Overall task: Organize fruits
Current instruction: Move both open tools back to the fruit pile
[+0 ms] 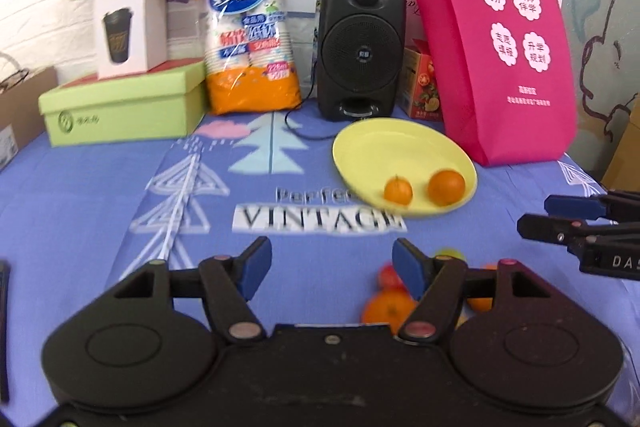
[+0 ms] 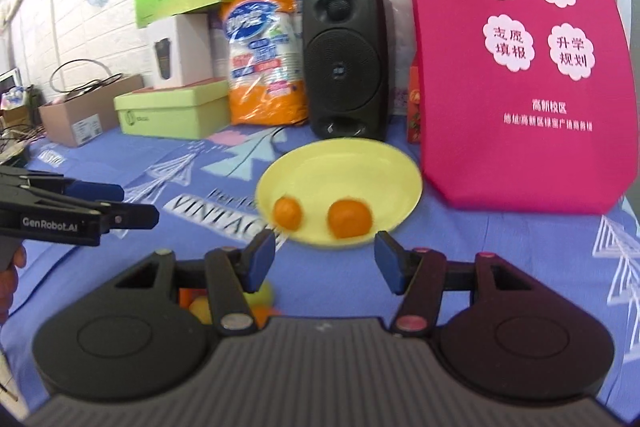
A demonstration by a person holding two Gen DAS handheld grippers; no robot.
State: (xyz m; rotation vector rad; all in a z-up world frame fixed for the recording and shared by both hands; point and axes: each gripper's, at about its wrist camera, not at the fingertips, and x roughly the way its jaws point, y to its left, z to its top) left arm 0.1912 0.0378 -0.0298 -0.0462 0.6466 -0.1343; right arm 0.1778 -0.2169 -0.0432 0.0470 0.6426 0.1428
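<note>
A yellow plate (image 1: 372,143) (image 2: 352,163) lies on the blue cloth and holds a small orange (image 1: 398,190) (image 2: 287,213) and a larger orange (image 1: 446,187) (image 2: 349,218). My left gripper (image 1: 332,267) is open and empty above the cloth. A cluster of loose fruit (image 1: 386,305) lies under its right finger, partly hidden. My right gripper (image 2: 325,259) is open and empty just short of the plate's near rim. More loose fruit (image 2: 262,297) shows under its left finger. Each gripper shows in the other's view, the right one (image 1: 536,217) and the left one (image 2: 132,205).
Along the back stand a green box (image 1: 120,107), a white cup box (image 1: 130,27), an orange pack of paper cups (image 1: 252,43), a black speaker (image 1: 360,47) with its cable, a small fruit carton (image 1: 422,83) and a pink tote bag (image 1: 492,43). A cardboard box (image 2: 84,115) sits far left.
</note>
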